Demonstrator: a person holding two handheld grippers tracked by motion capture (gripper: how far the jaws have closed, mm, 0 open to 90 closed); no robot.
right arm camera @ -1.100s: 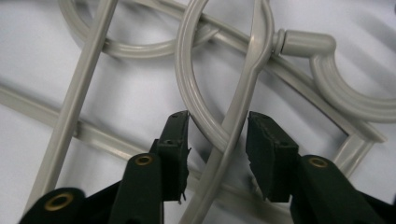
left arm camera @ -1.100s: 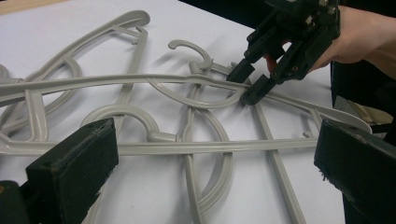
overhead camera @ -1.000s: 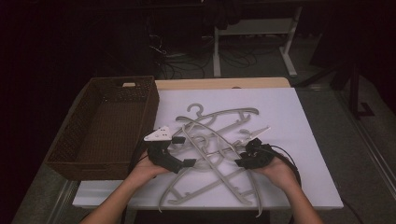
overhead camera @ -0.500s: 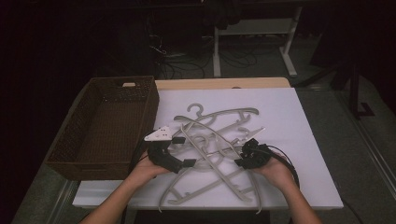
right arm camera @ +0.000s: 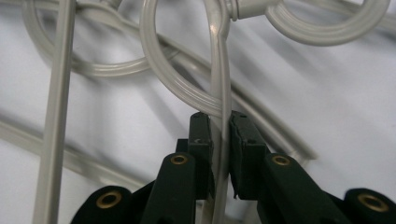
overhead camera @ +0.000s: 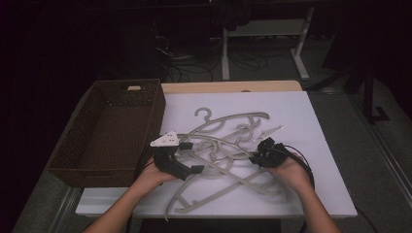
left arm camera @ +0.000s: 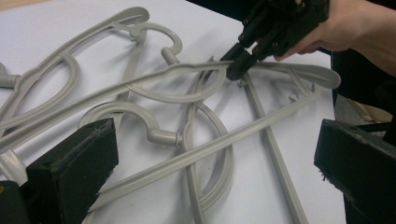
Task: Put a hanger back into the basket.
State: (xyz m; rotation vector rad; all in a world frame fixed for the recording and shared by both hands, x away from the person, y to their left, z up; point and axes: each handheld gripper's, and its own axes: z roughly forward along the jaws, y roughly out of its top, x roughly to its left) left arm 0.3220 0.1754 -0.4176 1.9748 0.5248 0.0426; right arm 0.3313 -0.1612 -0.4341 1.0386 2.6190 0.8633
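The right gripper [right arm camera: 219, 135] has now pinched a grey hanger [right arm camera: 219, 70] in the tangled pile beside the wicker basket [overhead camera: 109, 141]; left gripper [left arm camera: 210, 172] stays spread, so lifting can begin.

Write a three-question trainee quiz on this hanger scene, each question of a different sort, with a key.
1. True or false: the right gripper is shut on a hanger arm.
2. How do the left gripper jaws stand? A. wide apart B. clamped on a hook C. inside the basket
3. Fill in: the wicker basket stands to the ____ of the grey hangers in the high view.

Key: 1 true; 2 A; 3 left.
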